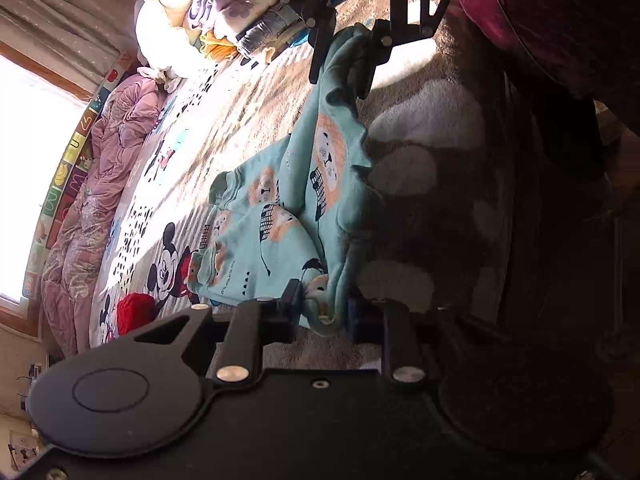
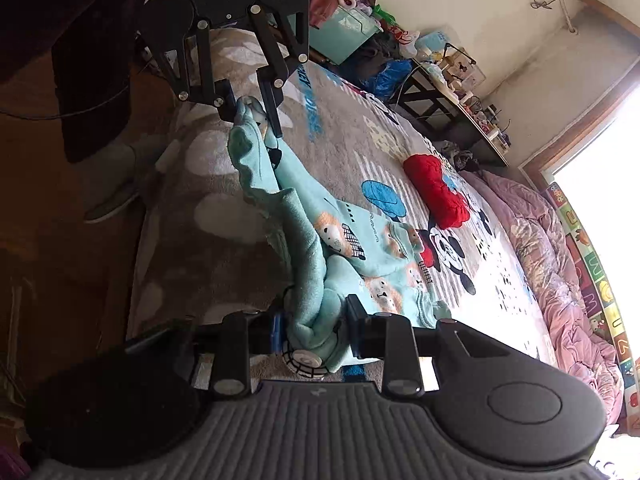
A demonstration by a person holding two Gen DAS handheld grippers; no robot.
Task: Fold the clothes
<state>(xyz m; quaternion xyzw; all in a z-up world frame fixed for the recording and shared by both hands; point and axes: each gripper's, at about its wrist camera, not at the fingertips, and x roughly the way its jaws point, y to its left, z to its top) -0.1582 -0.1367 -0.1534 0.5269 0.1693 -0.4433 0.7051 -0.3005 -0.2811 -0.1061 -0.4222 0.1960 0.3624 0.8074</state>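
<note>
A teal child's garment (image 1: 280, 256) printed with lion faces hangs between both grippers above the bed, its lower part still lying on the cartoon-mouse blanket (image 1: 224, 112). At the bottom of the left wrist view, my left gripper (image 1: 326, 314) is shut on one bunched edge. My right gripper (image 1: 344, 60) shows at the top of that view, clamped on the other edge. In the right wrist view the garment (image 2: 360, 240) is bunched between the pads of my right gripper (image 2: 318, 330), and my left gripper (image 2: 250, 114) pinches the far corner.
A red knitted item (image 2: 436, 192) lies on the blanket (image 2: 360, 140) beyond the garment. A pink quilt (image 2: 560, 260) runs along the window side. Stacked clothes (image 1: 240, 12) sit at the bed's far end. A cluttered black shelf (image 2: 452, 108) stands by the wall. A person's foot (image 2: 116, 196) is on the floor.
</note>
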